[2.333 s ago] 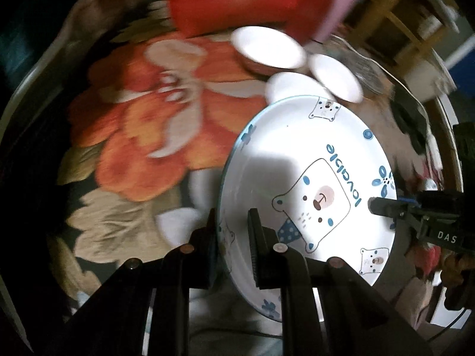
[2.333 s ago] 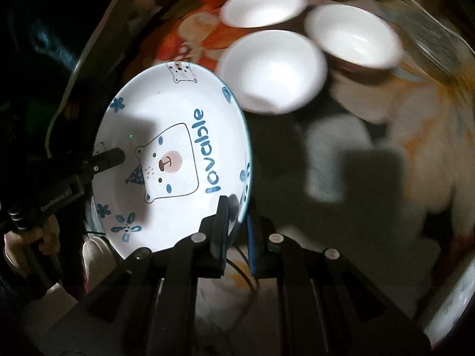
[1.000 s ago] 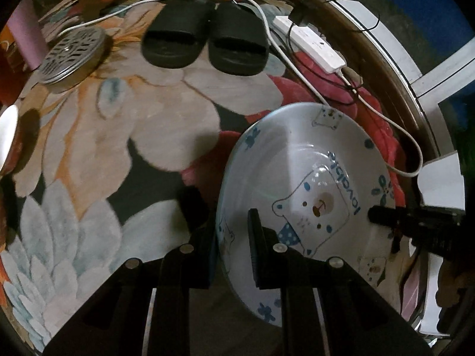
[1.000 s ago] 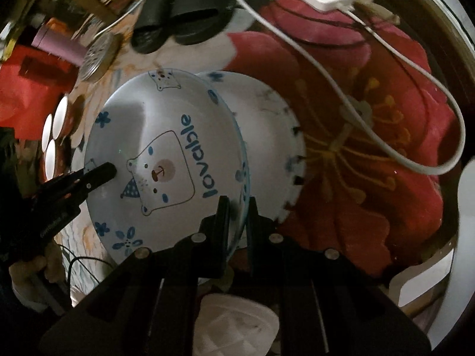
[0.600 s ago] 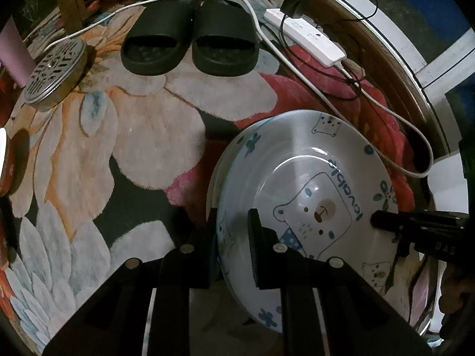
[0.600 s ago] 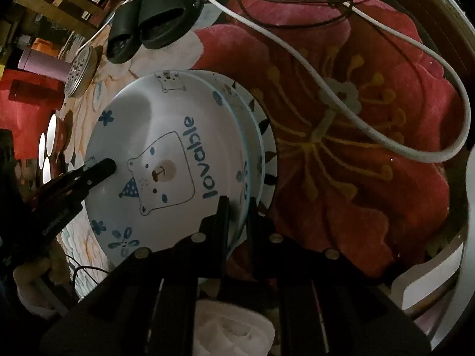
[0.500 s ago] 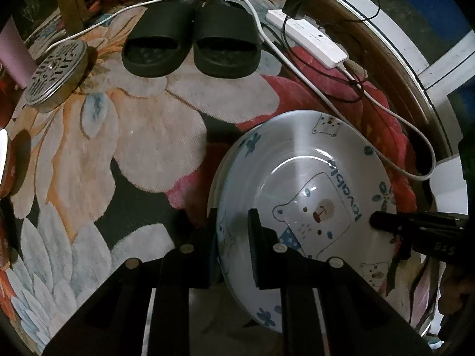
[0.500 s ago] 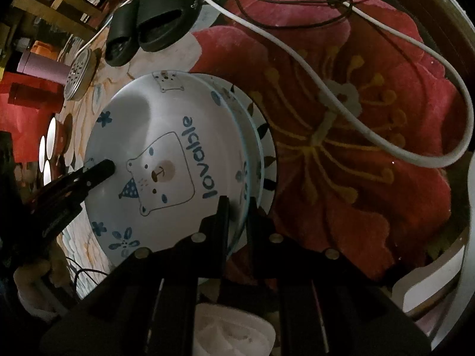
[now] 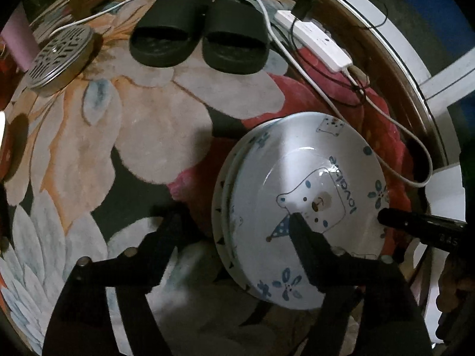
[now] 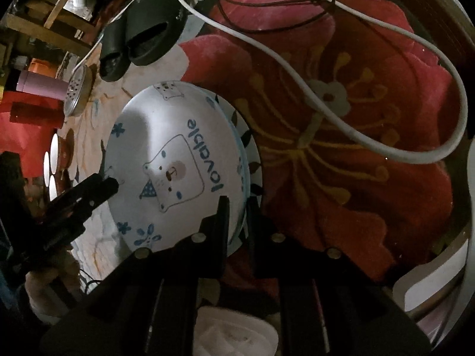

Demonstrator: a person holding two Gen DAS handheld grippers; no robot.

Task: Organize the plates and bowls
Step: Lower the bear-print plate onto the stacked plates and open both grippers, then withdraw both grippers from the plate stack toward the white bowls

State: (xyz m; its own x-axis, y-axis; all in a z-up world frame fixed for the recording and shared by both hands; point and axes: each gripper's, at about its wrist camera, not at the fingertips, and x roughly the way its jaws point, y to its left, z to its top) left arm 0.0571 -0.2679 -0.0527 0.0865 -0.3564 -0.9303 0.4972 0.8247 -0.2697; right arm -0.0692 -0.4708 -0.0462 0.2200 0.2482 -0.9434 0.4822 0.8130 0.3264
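The bear plate (image 9: 311,207) sits on top of another plate (image 9: 221,207), whose rim shows under it at 9 o'clock; the stack lies on the floral rug (image 9: 142,136), at about 4 o'clock in the left wrist view. The left gripper (image 9: 234,216) is opening: its jaws stand wide apart, one finger over the rug and the other over the bear's face, and neither pad presses the rim. The right gripper (image 10: 237,207) is clenched on the bear plate's rim at about 5 o'clock in the right wrist view.

The step in hand looks like setting the bear plate down and letting go. To do it well, the right jaws should open only once the plate rests flat and centred on the one beneath; here its rim overhangs a little toward 9 o'clock in the left view, so a small nudge toward 3 o'clock before release would probably square the stack. Then both grippers should lift straight up and away, so no finger drags the rim sideways. The white cable (image 9: 409,136) runs close by at 2 o'clock and is worth avoiding. The bowls (image 10: 50,160) wait at 9 o'clock in the right view.
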